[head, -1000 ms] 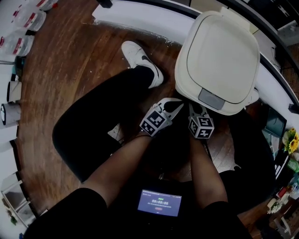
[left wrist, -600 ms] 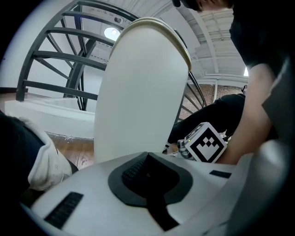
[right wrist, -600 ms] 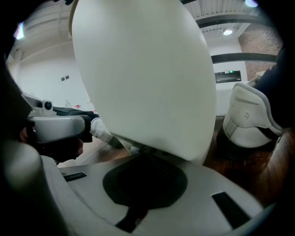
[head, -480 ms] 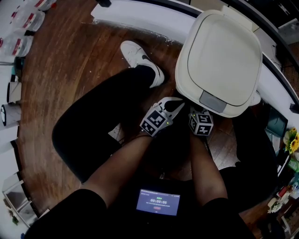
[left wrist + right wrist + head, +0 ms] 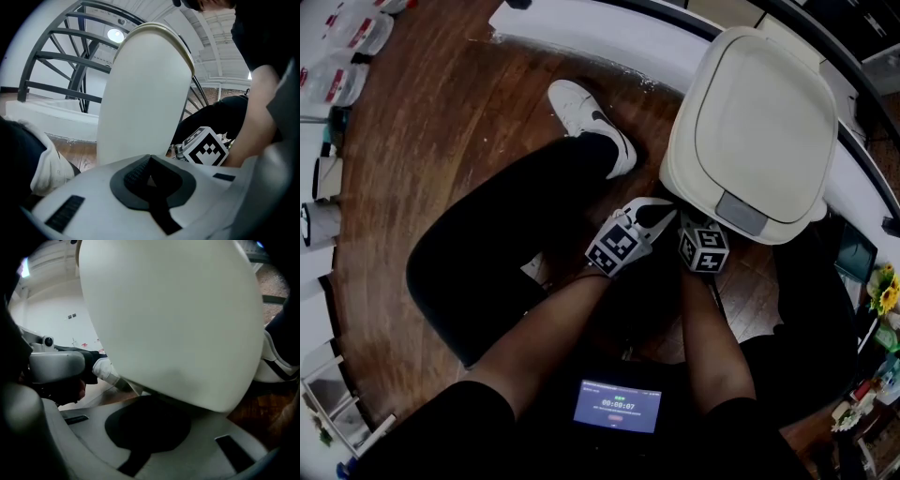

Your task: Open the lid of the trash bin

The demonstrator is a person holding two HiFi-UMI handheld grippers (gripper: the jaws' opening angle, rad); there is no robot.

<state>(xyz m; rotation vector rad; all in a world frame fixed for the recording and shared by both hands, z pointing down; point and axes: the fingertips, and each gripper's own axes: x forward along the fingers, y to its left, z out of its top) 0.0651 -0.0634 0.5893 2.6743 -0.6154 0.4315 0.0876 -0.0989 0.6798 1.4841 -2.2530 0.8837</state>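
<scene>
The cream trash bin [image 5: 750, 112] stands at the upper right of the head view, its lid down and a grey push tab [image 5: 741, 214] at its near edge. My left gripper [image 5: 654, 214] sits low in front of the bin, just left of the tab, jaws shut on nothing. Beside it, my right gripper [image 5: 692, 223] is under the tab and also shut. The left gripper view has the bin's wall [image 5: 140, 93] ahead of the closed jaws [image 5: 150, 173]. In the right gripper view the bin [image 5: 173, 319] fills the picture, very close above the closed jaws [image 5: 150, 423].
The person's legs in black and a white shoe [image 5: 586, 117] lie left of the bin on the wood floor [image 5: 441, 141]. A white curved ledge [image 5: 609, 42] runs behind. A small timer screen [image 5: 617, 406] glows in the lap. Yellow flowers [image 5: 883, 281] are at the right.
The whole head view has drifted slightly, so the bin and shoe sit a little further right. Both grippers stay shut in front of the bin; the right one has crept slightly upward.
</scene>
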